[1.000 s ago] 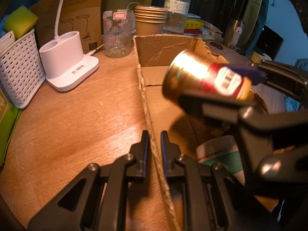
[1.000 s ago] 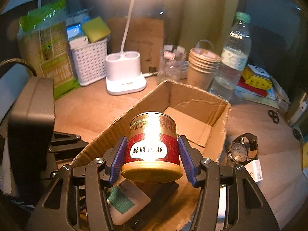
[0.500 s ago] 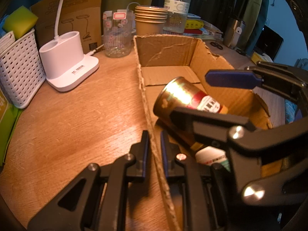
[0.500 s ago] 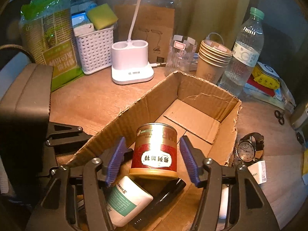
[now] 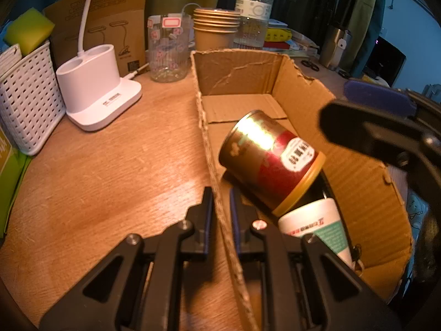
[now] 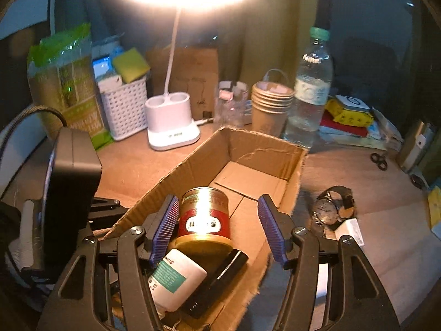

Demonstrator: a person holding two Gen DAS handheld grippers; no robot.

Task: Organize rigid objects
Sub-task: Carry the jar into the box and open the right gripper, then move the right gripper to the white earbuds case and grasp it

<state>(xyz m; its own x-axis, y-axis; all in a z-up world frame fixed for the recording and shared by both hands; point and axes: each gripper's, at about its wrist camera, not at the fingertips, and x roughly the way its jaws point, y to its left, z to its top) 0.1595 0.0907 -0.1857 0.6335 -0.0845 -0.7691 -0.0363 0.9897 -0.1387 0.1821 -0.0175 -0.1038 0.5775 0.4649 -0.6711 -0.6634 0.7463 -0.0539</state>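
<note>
The tin (image 5: 271,160) is glossy metal, gold and red, catching a bright glare. The box (image 5: 366,193) is matt corrugated cardboard with rough, torn edges. The worktop (image 5: 110,171) is grained wood with a soft sheen. The lamp base (image 5: 99,93) and basket (image 5: 27,99) are smooth white plastic.

I see wooden table (image 5: 110,171). Directly on it: cardboard box (image 6: 193,171) mid-table; white lamp base (image 5: 102,104) beside white lattice basket (image 5: 27,96); clear jar (image 5: 168,49), stacked paper cups (image 6: 271,104), water bottle (image 6: 311,88) behind box; wristwatch (image 6: 330,207), small scissors (image 6: 379,161) right of it.
</note>
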